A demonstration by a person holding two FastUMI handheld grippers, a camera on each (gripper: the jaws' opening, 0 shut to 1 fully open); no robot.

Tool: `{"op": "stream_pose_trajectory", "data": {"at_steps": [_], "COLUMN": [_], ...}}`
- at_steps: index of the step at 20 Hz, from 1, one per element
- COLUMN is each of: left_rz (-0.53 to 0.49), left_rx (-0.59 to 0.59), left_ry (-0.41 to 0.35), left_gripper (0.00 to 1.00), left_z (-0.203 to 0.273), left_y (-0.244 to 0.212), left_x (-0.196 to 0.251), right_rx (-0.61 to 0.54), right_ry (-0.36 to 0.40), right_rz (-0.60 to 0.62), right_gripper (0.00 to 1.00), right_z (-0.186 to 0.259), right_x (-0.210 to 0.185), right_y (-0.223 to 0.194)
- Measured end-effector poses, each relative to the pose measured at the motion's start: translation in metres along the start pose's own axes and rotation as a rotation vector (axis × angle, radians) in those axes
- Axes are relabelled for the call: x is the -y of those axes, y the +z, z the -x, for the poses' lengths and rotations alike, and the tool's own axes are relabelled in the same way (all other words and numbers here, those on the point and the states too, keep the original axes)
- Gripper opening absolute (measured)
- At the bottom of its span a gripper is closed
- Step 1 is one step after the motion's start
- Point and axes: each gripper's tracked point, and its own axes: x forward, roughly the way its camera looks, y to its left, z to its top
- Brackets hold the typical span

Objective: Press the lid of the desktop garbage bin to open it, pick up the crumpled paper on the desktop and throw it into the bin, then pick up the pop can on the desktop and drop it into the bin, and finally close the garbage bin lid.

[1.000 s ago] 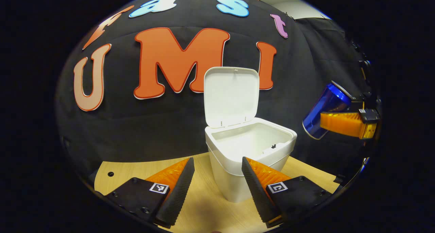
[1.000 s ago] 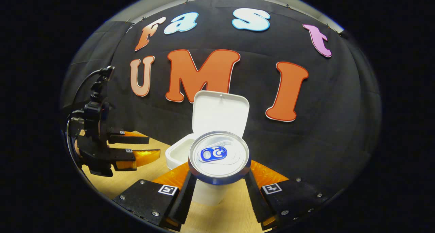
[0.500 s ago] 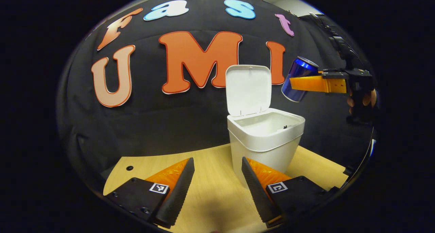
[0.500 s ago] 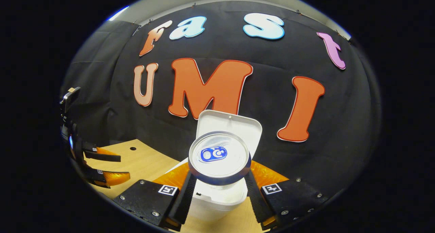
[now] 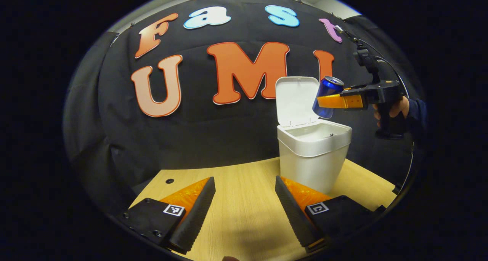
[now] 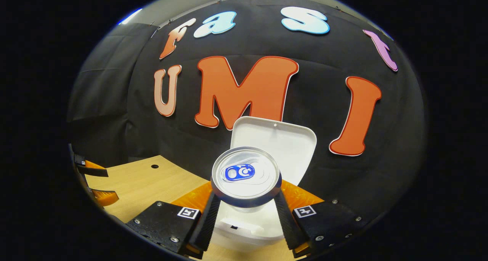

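Observation:
The white bin (image 5: 312, 158) stands on the wooden table with its lid (image 5: 296, 99) swung up. A blue pop can (image 5: 327, 97) hangs tilted just above the bin's open mouth, with my right gripper (image 5: 332, 101) shut on it. In the right gripper view the can's silver top (image 6: 246, 173) sits clamped between my right gripper's (image 6: 246, 195) fingers, with the bin's rim (image 6: 244, 230) directly below and the lid (image 6: 284, 143) behind. My left gripper (image 5: 244, 181) stands open over the table, left of the bin and holding nothing. It also shows at the left edge (image 6: 95, 183).
The wooden table (image 5: 236, 223) extends in front and to the left of the bin, with a small hole (image 5: 169, 181) near its back left edge. A person's hand (image 5: 396, 108) holds the right gripper's handle to the right of the bin.
The right gripper has carried the can leftward and up until it hangs above the bin's mouth. The left gripper has drawn back and to the left, away from the bin.

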Motion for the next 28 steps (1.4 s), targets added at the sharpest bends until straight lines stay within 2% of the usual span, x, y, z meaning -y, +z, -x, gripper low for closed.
{"op": "stream_pose_trajectory", "data": {"at_steps": [4,5,6,8,9,10,11,15,16,17,19,20,22,28], "left_rz": [0.006,0.011,0.015,0.025,0.030,0.029,0.026,0.014,0.009,0.011,0.018,0.016,0.013,0.025], "left_rx": [-0.024,-0.028,-0.033,-0.040,-0.039,-0.039,-0.041,-0.038,-0.035,-0.034,-0.036,-0.034,-0.035,-0.038], "left_ry": [0.070,0.083,0.094,0.109,0.113,0.114,0.116,0.076,0.065,0.053,0.038,0.029,0.015,0.011], "left_gripper": [1.00,1.00,1.00,1.00,1.00,1.00,1.00,0.96,1.00,0.96,0.96,1.00,1.00,1.00], "left_z": [0.016,0.021,0.022,0.027,0.028,0.029,0.028,0.019,0.016,0.015,0.014,0.012,0.012,0.013], "left_y": [-0.009,-0.012,-0.014,-0.018,-0.019,-0.019,-0.019,-0.017,-0.016,-0.016,-0.017,-0.015,-0.015,-0.020], "left_x": [-0.021,-0.026,-0.030,-0.037,-0.042,-0.045,-0.049,-0.049,-0.048,-0.047,-0.048,-0.048,-0.049,-0.066], "right_rx": [-0.020,-0.024,-0.035,-0.068,-0.082,-0.098,-0.109,-0.136,-0.148,-0.159,-0.181,-0.191,-0.206,-0.264], "right_ry": [0.000,0.000,-0.005,-0.025,-0.031,-0.042,-0.056,-0.087,-0.096,-0.101,-0.121,-0.130,-0.142,-0.168], "right_rz": [-0.005,-0.006,-0.009,-0.025,-0.043,-0.059,-0.066,-0.076,-0.090,-0.106,-0.121,-0.124,-0.140,-0.226], "right_gripper": [0.75,0.70,0.75,0.76,0.71,0.75,0.75,0.75,0.76,0.76,0.75,0.76,0.76,0.77], "right_z": [-0.013,-0.016,-0.020,-0.024,-0.026,-0.027,-0.028,-0.028,-0.029,-0.029,-0.030,-0.031,-0.031,-0.036], "right_x": [0.000,-0.001,-0.001,0.000,-0.002,-0.003,-0.005,-0.007,-0.006,-0.006,-0.005,-0.004,-0.004,-0.009], "right_y": [-0.011,-0.015,-0.020,-0.033,-0.039,-0.044,-0.049,-0.059,-0.064,-0.068,-0.075,-0.078,-0.083,-0.096]}}
